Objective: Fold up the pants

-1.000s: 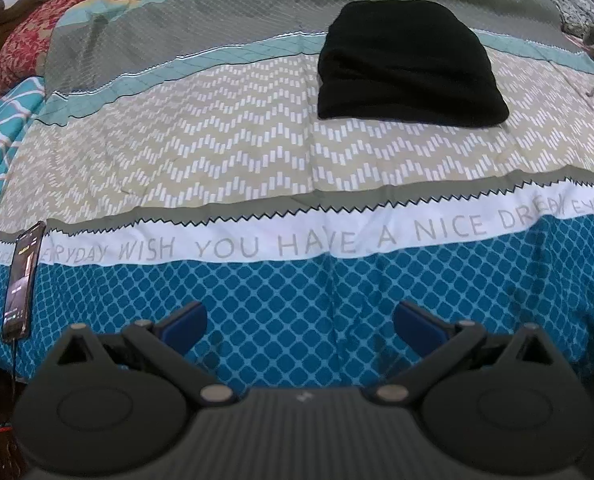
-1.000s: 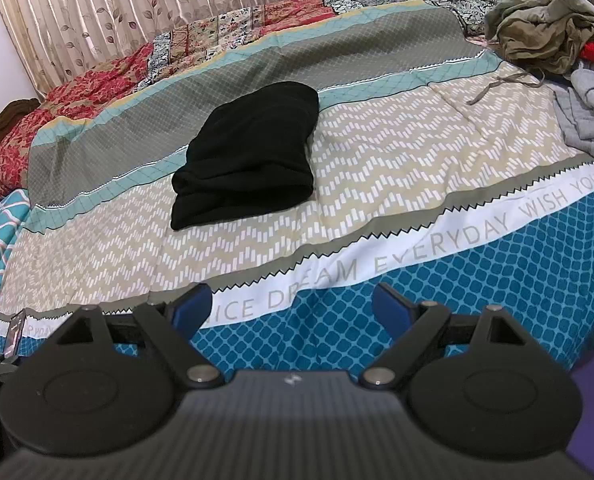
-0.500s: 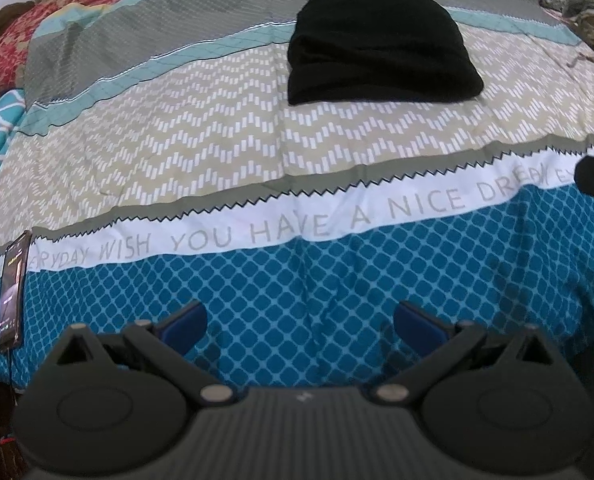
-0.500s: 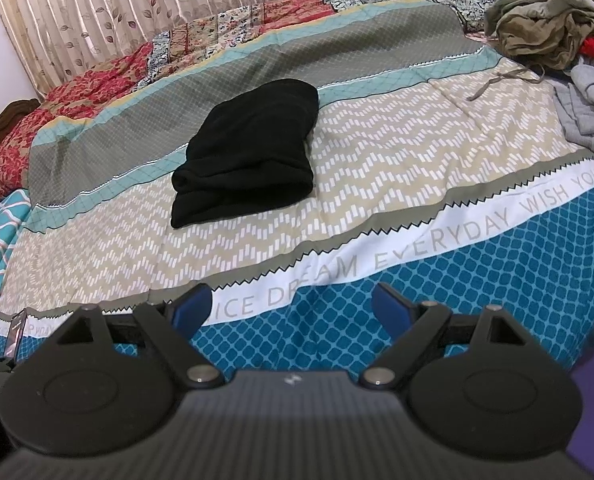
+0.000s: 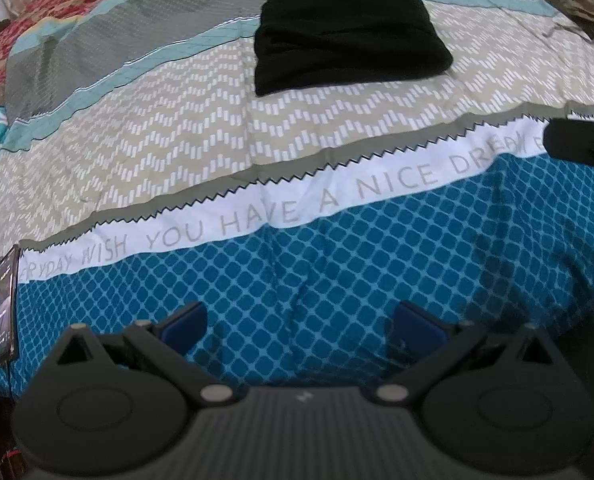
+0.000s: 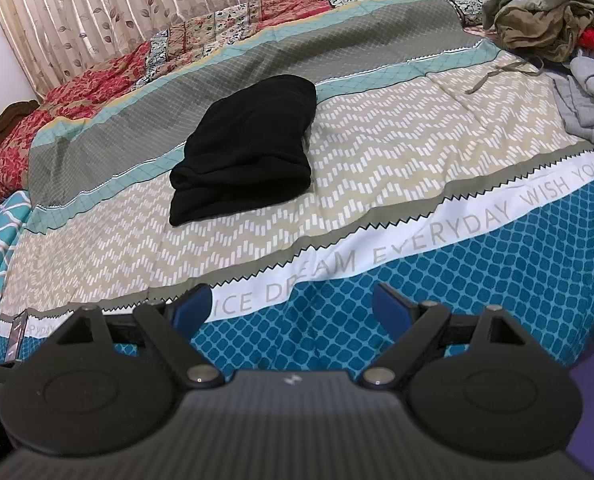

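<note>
A bedroom: a bed under a striped, patterned cover printed with lettering, and a leaf-print curtain behind it.

Task item: black pants lie on the beige zigzag band of the cover, well away from both grippers. In the left wrist view the same pants appear as a compact, layered bundle with rounded edges. Judgement: folding looks complete or very nearly so; the bundle is squat and stacked, no legs trail out. At most a final tidy or flattening would remain, and the pictures cannot settle whether any is needed.

Left gripper: jaws spread wide, nothing between them, held over the blue diamond border near the bed's edge.

Right gripper: jaws likewise wide apart and holding nothing, held over the lettered white strip and blue border.

Other items: a phone at the cover's left edge; a heap of unfolded clothes at the far right, clear of the pants.
</note>
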{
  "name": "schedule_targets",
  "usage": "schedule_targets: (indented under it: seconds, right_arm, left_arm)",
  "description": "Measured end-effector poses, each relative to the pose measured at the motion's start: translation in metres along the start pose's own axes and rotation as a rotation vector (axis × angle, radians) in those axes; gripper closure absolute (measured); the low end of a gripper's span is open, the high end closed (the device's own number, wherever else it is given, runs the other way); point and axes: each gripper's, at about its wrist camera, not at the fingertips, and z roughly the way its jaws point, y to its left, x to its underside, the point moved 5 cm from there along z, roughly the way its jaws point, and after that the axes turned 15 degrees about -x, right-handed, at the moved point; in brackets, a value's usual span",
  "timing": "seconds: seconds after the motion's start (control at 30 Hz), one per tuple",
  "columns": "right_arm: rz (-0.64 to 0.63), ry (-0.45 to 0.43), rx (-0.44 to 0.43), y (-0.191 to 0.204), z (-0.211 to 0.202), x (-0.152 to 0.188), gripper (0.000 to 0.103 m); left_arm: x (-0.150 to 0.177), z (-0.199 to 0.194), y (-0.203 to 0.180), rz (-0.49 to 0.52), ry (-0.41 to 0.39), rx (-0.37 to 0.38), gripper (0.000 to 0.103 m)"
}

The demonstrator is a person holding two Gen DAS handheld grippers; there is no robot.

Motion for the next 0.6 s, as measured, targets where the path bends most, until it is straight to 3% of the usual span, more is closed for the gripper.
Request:
schedule_targets:
  seconds: [0.6]
  right_arm:
    - [0.053,-0.005,-0.029,-0.019,0.000,-0.001,0.014]
  left_arm:
    - [0.000,0.001,-0.013,0.057,0.013,-0.030,0.000]
